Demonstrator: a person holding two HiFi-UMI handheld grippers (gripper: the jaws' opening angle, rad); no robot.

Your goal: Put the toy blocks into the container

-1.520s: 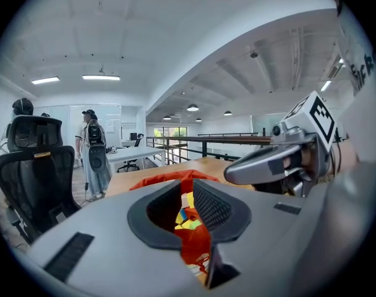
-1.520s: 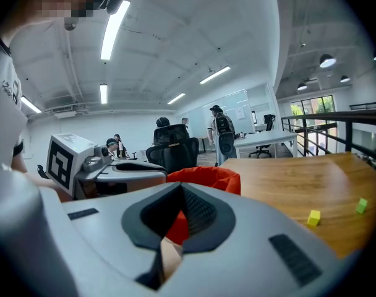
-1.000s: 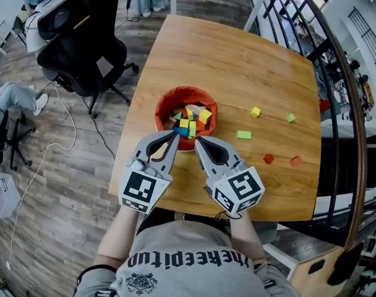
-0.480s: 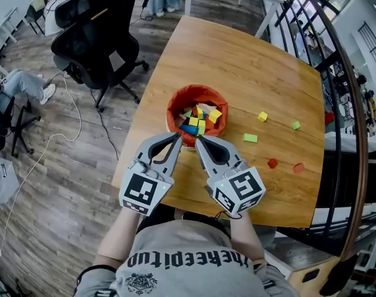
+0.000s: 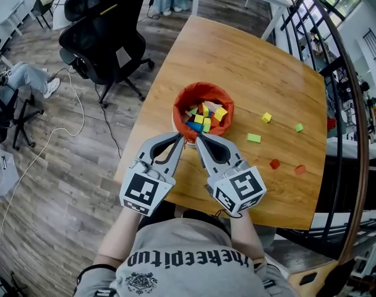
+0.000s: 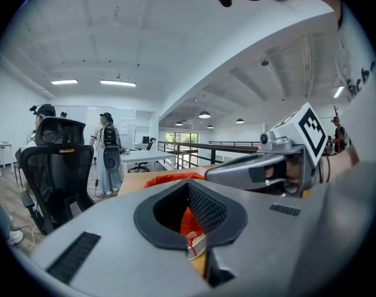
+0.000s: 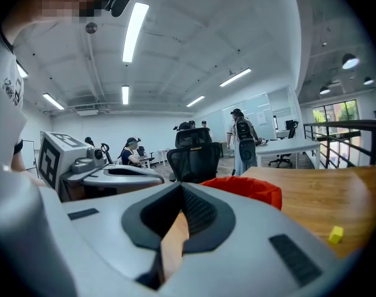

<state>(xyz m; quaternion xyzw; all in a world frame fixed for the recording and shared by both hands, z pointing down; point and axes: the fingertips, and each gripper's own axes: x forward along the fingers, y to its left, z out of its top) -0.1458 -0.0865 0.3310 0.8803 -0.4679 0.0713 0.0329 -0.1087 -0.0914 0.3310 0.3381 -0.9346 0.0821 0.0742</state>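
Loose blocks (image 5: 254, 138) lie right of container (image 5: 200, 88).

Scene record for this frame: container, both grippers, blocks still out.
container: red, on table, holds stored blocks
left gripper: shut, empty, tip by container's near rim
right gripper: shut, empty, beside left gripper
loose, right of container: yellow block, small green block, flat green block, red block, orange block

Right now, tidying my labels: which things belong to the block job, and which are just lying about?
Job: red container, blocks inside it, loose blocks on the table, left gripper, right gripper.
Lying about: black office chair, seated person's leg.
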